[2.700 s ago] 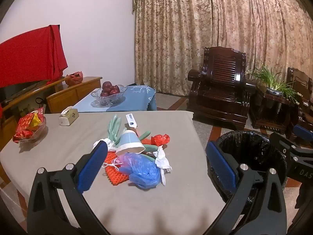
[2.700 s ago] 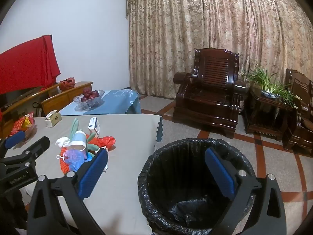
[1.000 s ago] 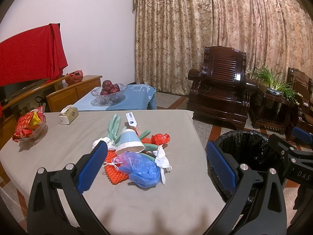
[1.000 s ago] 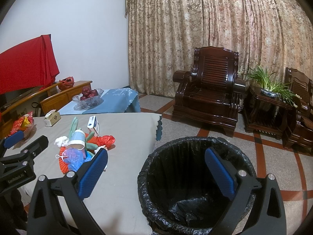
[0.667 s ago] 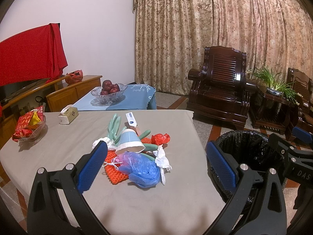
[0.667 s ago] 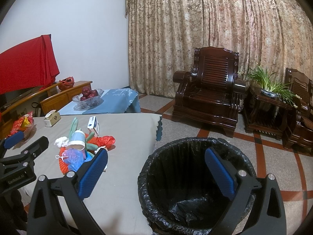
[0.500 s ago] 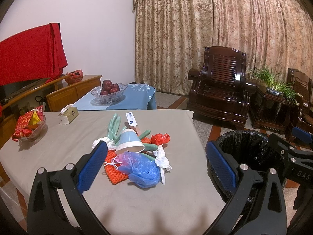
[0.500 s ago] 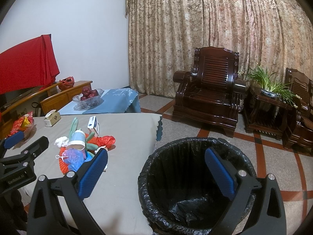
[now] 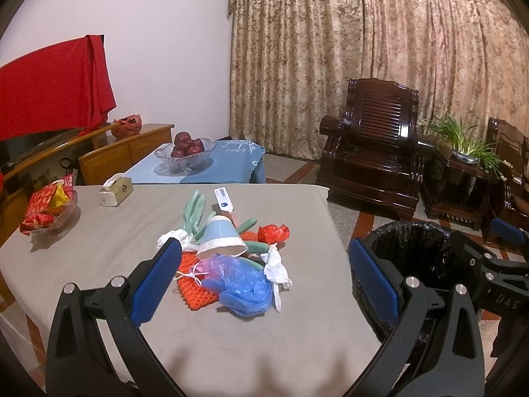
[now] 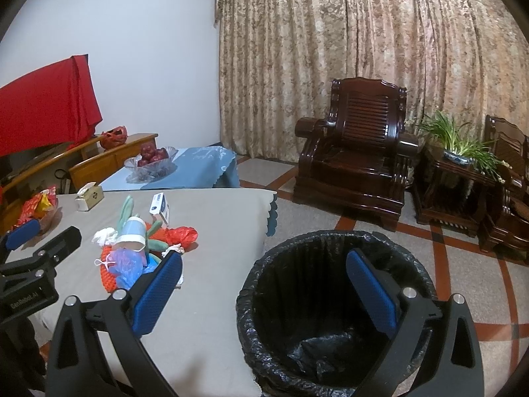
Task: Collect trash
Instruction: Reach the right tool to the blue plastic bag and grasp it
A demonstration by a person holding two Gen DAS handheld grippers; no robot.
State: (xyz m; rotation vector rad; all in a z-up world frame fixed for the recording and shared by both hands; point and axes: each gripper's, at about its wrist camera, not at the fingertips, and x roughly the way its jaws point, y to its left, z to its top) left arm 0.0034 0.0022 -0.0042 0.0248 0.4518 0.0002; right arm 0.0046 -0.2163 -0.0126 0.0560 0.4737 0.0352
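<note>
Left gripper (image 9: 264,274): jaws stood wide apart and empty, held over the near edge of the table (image 9: 99,248), aimed at the trash heap.
Right gripper (image 10: 264,291): jaws also spread, holding nothing, poised above the black-lined trash bin (image 10: 334,304) just off the table's right side.
Trash pile: heaped mid-table; a blue plastic bag (image 9: 244,284) nearest, lying on an orange knitted mat (image 9: 195,284), a tipped blue paper cup (image 9: 221,235) behind it, white crumpled tissue (image 9: 276,268) to its right, a red wrapper (image 9: 273,233) and green rubber gloves (image 9: 195,208) farther off.
Step in hand, by my reckoning: reaching in for the first piece.
Doing it well: I'd have taken the blue bag first, closing on a bunched fold, since loose film slips.
Risk: the mat or tissue might drag along.
Leave alone: tissue box (image 9: 115,192) and snack bowl (image 9: 49,211) on the far left seemed no trash.
</note>
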